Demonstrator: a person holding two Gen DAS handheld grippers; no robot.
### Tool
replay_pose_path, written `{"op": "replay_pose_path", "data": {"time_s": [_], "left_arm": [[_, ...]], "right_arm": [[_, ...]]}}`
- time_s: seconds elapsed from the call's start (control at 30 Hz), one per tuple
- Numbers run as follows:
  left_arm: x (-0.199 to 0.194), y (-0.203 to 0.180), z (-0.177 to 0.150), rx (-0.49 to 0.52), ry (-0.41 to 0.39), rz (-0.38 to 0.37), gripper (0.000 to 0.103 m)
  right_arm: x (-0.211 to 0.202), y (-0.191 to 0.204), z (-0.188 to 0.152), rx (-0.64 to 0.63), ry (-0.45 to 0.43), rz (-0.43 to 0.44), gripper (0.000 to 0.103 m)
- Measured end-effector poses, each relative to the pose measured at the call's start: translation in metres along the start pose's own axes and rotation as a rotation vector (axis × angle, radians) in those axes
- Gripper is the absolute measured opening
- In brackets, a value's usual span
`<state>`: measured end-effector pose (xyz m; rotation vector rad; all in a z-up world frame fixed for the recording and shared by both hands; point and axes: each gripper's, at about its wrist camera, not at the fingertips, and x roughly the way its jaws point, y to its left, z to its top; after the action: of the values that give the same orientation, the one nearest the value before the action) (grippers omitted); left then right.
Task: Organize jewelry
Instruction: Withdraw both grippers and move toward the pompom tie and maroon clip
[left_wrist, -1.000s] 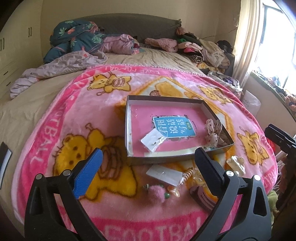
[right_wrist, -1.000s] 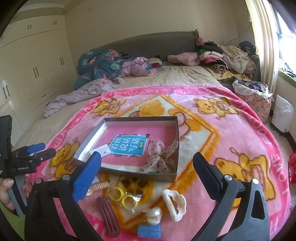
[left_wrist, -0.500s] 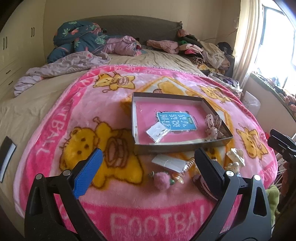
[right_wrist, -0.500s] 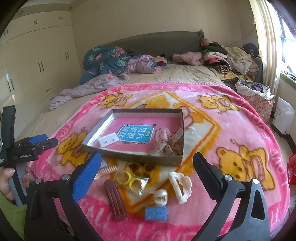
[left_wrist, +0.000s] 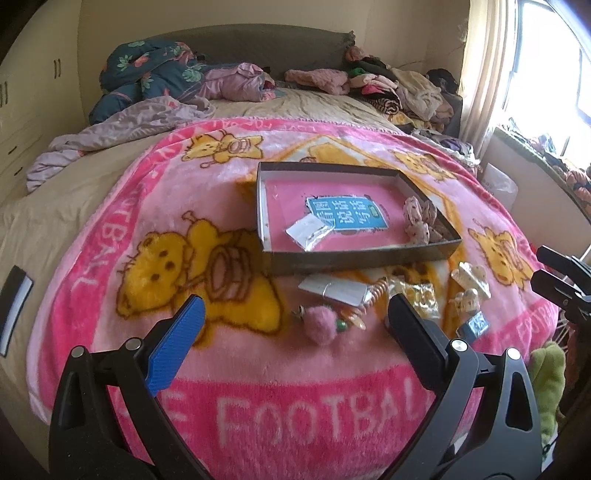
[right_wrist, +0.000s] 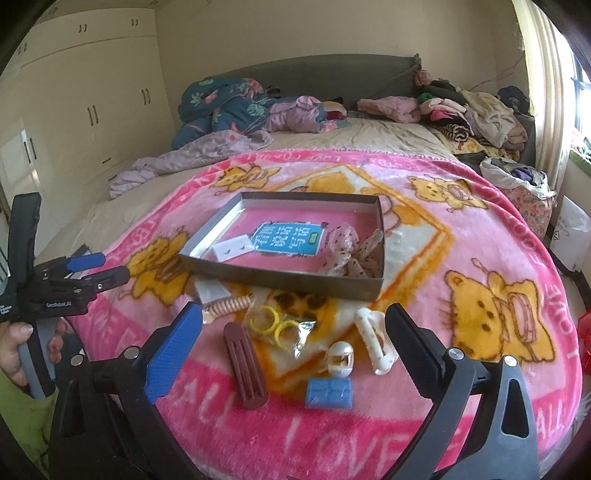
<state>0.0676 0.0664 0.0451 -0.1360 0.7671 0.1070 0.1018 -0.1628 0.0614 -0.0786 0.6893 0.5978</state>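
A shallow grey box (left_wrist: 354, 254) (right_wrist: 280, 280) lies on the pink blanket. It holds a blue card (right_wrist: 288, 240), an earring card (left_wrist: 308, 230) and a spotted bow (right_wrist: 351, 254). In front of it lie a brown hair clip (right_wrist: 245, 363), yellow rings in a bag (right_wrist: 277, 326), a white claw clip (right_wrist: 373, 339), a small white clip (right_wrist: 340, 358), a blue clip (right_wrist: 328, 393), a coil tie (right_wrist: 229, 304), a pink pompom (left_wrist: 321, 325) and a white card (left_wrist: 332, 288). My left gripper (left_wrist: 295, 347) and right gripper (right_wrist: 291, 347) are open and empty, held back from these items.
The pink bear blanket (left_wrist: 166, 221) covers the near part of a bed. Quilts and clothes (left_wrist: 177, 81) pile at the headboard. Cupboards (right_wrist: 85, 110) stand on the left, a window and curtain (left_wrist: 491, 74) on the right. The blanket's front edge drops off below the grippers.
Both grippers have drawn back from the box, so more of the blanket's near edge and the loose items show. Both stay open and empty.
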Motion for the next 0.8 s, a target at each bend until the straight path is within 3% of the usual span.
{"op": "replay_pose_path", "data": {"time_s": [0.8], "left_arm": [[0.025,-0.004,-0.042,0.056,0.093,0.025,0.093]], "right_arm": [[0.027,0.025,-0.041,-0.040,0.106,0.055,0.099]]}}
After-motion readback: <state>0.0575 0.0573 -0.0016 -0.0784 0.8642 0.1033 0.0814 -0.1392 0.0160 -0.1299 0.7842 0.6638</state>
